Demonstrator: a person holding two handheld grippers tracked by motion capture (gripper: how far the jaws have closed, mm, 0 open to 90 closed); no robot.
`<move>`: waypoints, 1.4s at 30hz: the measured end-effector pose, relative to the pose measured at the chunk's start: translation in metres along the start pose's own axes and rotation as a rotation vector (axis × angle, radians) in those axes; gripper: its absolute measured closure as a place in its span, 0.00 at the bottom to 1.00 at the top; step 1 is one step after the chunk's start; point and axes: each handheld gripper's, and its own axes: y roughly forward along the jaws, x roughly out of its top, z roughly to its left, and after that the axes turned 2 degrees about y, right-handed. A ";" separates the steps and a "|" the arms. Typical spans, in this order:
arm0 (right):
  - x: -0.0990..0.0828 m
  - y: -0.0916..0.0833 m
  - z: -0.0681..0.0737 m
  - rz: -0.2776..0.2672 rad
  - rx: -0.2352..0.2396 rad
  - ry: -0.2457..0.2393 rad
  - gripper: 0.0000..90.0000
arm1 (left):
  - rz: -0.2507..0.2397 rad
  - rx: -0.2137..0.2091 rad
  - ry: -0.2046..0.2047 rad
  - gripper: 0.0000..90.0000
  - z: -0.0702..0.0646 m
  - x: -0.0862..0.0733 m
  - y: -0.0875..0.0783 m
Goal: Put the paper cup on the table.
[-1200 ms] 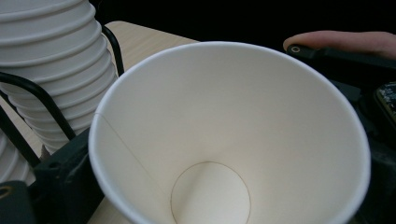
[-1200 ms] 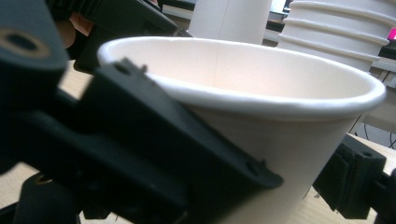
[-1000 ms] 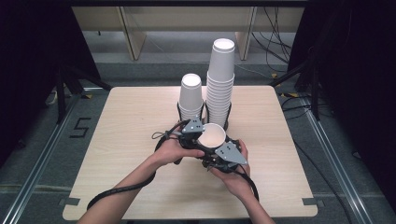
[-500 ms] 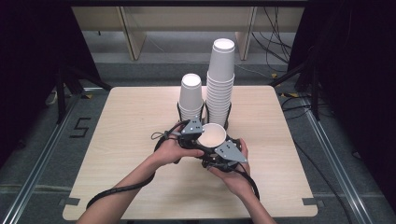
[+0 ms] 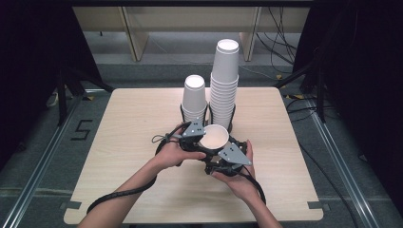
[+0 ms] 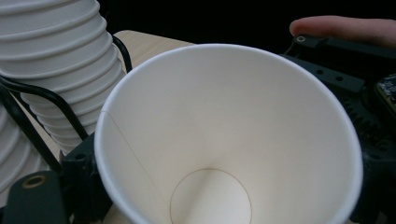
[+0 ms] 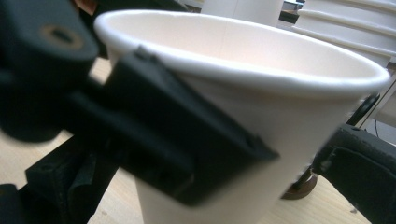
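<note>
Looking down from the high view, I have one loose paper cup upright between the left gripper and right gripper, mid-surface, just before two cup stacks: a short stack and a tall stack. From the left gripper view, the cup's open mouth faces me; I cannot tell how those jaws stand. From the right gripper view, a dark jaw lies against the cup wall, apparently pinching it, probably to steady it.
</note>
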 end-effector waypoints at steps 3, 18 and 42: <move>-0.001 -0.003 0.002 0.006 0.004 0.002 0.01 | 0.000 0.009 0.001 0.13 0.001 -0.001 -0.002; -0.007 -0.021 -0.002 0.005 0.006 -0.001 0.01 | -0.030 0.090 -0.036 0.13 0.015 -0.012 -0.029; -0.020 -0.040 -0.025 0.005 -0.065 0.043 0.01 | -0.052 0.240 -0.090 0.13 0.032 -0.038 -0.074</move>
